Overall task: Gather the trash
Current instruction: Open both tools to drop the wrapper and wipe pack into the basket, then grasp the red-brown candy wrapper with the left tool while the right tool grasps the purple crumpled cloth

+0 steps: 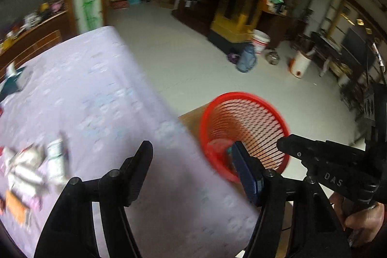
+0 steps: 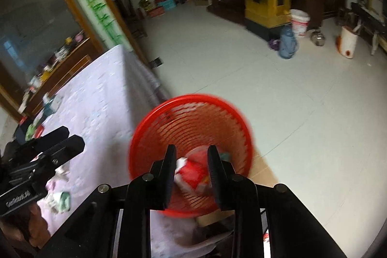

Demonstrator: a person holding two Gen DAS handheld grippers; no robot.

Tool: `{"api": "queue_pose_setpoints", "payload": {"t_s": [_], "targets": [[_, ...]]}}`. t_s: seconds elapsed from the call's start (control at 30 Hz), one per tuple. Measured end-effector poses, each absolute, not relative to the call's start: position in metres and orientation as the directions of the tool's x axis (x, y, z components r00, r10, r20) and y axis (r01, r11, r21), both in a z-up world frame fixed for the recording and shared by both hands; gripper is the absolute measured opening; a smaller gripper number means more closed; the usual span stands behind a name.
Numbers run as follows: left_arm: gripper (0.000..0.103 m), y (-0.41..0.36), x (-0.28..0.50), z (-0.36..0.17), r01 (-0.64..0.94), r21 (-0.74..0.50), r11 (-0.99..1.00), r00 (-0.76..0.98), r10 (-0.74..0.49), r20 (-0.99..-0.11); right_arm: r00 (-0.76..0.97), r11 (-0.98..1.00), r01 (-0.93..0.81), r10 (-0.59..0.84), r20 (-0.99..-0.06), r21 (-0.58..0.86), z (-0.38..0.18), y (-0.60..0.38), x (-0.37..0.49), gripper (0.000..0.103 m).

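Observation:
A red mesh wastebasket [image 2: 191, 132] stands on a low brown stand beside the table; it also shows in the left wrist view [image 1: 244, 122]. Red and white wrappers [image 2: 193, 173] lie inside it. My right gripper [image 2: 192, 156] hovers over the basket's mouth, open and empty; its body shows in the left wrist view [image 1: 326, 161]. My left gripper [image 1: 193, 154] is open and empty above the table's corner, its body visible in the right wrist view [image 2: 43, 156]. Crumpled trash [image 1: 31, 168] lies on the lilac tablecloth [image 1: 96, 100], left of my left gripper; some also shows in the right wrist view [image 2: 60, 200].
A wooden sideboard [image 2: 60, 64] with clutter stands behind the table. On the pale tiled floor [image 2: 290, 100] are a white bucket [image 2: 300, 22], a blue water jug [image 2: 287, 45], a metal pot [image 2: 318, 38] and boxes [image 2: 162, 4] by the far wall.

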State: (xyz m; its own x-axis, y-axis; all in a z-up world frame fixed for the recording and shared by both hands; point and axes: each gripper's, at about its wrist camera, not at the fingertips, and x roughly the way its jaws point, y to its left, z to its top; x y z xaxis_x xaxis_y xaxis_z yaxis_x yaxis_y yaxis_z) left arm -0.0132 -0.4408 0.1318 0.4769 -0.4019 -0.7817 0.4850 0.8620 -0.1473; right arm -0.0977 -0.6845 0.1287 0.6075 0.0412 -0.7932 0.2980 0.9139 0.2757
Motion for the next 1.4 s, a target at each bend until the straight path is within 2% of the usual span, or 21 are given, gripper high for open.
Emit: {"api": "queue_pose_setpoints", "payload": {"t_s": [0.47,0.7,0.93,1.07,1.2,1.4], "targets": [[0.066,-0.245,-0.042,0.133,0.235,-0.146,0.961,0.568,-0.257,-0.782,0.513,0.948,-0.034,0.288,-0.809,0.316,0.108,-0.504,-0.073,0.029],[0.066,-0.137,-0.054,0.125,0.023,-0.154,0.988,0.591,-0.138,-0.795,0.463,0.93,-0.194,0.367,-0.807,0.312,0.11,-0.416,-0.067,0.033],[0.066,-0.021,-0.044,0.112,-0.239,-0.139,0.961,0.57,0.023,-0.822,0.427,0.921,-0.233,0.384,-0.819,0.311,0.104,-0.375,-0.065,0.033],[0.066,0.048,-0.023,0.09,-0.387,-0.21,0.898,0.512,0.02,-0.859,0.429,0.922,-0.242,0.382,-0.819,0.303,0.107,-0.366,-0.067,0.035],[0.066,0.083,-0.001,0.065,-0.473,-0.278,0.836,0.477,-0.023,-0.879,0.436,0.927,-0.237,0.37,-0.82,0.292,0.111,-0.363,-0.072,0.039],[0.052,0.089,0.029,0.03,-0.485,-0.285,0.827,0.413,-0.071,-0.908,0.452,0.939,-0.217,0.339,-0.825,0.267,0.115,-0.366,-0.082,0.039]]}}
